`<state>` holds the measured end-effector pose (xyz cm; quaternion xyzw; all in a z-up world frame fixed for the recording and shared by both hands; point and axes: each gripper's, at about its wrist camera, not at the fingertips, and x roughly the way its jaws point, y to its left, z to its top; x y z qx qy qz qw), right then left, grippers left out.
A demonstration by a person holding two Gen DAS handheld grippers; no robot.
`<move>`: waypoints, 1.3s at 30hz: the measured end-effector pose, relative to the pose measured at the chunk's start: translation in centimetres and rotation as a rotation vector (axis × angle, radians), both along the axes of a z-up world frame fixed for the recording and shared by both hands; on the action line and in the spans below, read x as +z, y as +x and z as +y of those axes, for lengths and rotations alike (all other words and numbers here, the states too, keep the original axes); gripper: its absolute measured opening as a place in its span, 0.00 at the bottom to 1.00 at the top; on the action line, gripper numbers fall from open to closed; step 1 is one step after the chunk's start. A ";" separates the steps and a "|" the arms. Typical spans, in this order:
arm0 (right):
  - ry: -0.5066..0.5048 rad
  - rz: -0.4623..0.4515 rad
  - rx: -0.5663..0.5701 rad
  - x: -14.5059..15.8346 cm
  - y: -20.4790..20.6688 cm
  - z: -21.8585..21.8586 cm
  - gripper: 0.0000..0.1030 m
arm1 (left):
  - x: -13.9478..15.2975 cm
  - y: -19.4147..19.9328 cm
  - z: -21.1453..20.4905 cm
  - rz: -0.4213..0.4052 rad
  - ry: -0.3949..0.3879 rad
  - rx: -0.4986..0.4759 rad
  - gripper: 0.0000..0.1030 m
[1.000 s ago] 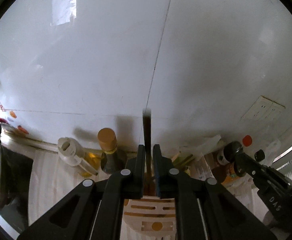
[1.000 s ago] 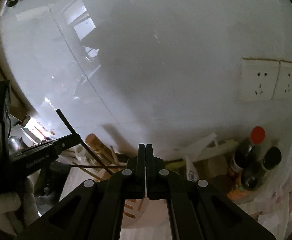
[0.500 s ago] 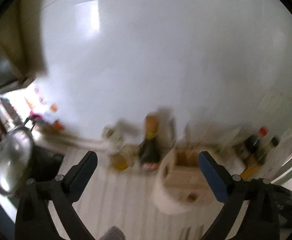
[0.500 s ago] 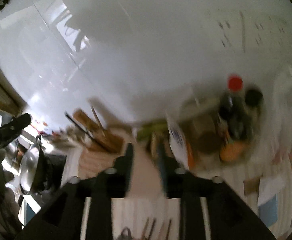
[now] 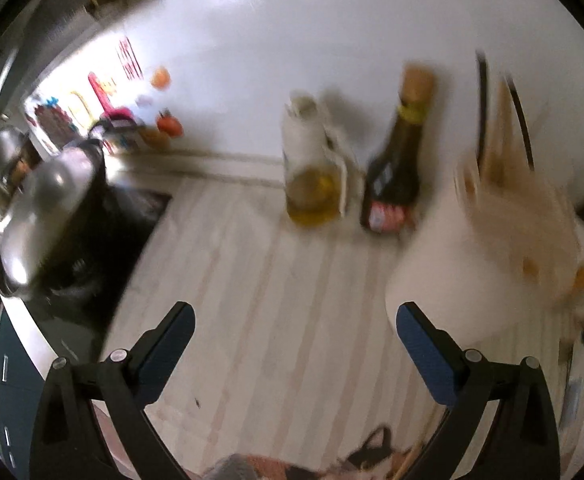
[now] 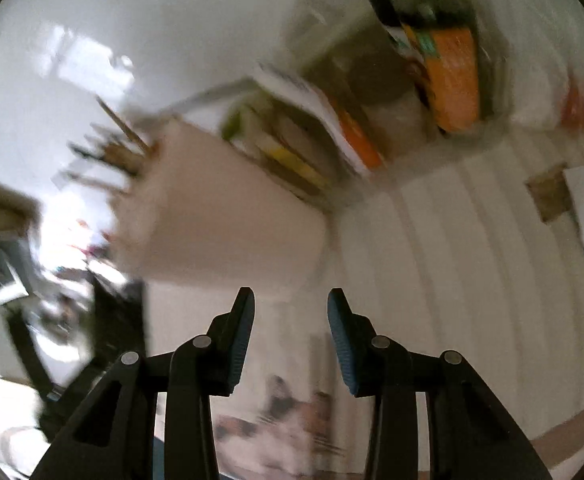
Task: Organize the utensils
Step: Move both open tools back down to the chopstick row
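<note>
The white utensil holder [image 5: 472, 264] is standing on the pale striped counter [image 5: 276, 300], at about 3 o'clock in the left wrist view, with wooden and dark-handled utensils [image 5: 504, 120] sticking up out of its top; motion blur is smearing the details. In the right wrist view the same holder [image 6: 228, 216] is appearing tilted by the camera angle, at about 10 o'clock, with its utensils [image 6: 112, 148] fanning toward the upper left.

The left gripper [image 5: 294, 320] is hovering above the counter, pointing toward the back wall, with the holder just beyond its right finger. The right gripper [image 6: 290, 304] is hanging low over the counter, its fingers aiming at the holder's base; whether they are touching it is unclear in the blur.

Beside the holder, at 12 o'clock in the left view, a dark sauce bottle [image 5: 396, 168] with a tan cap is standing next to a clear oil jug [image 5: 312, 172] holding yellow liquid, both against the wall. At 9 o'clock a black cooktop [image 5: 104, 240] is carrying a pot with a shiny metal lid [image 5: 48, 208]. In the right view, packets and bottles with an orange label [image 6: 452, 80] are crowding the corner at 1 o'clock.

The left gripper's jaws are spread wide, gripping nothing. The right gripper's jaws are parted moderately, also carrying nothing.
</note>
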<state>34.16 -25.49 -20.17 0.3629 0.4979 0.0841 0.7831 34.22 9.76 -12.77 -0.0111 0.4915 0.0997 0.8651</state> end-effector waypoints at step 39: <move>0.256 0.048 -0.187 2.4 18.1 0.4 0.07 | 0.4 8.9 1.5 0.074 0.008 0.053 1.00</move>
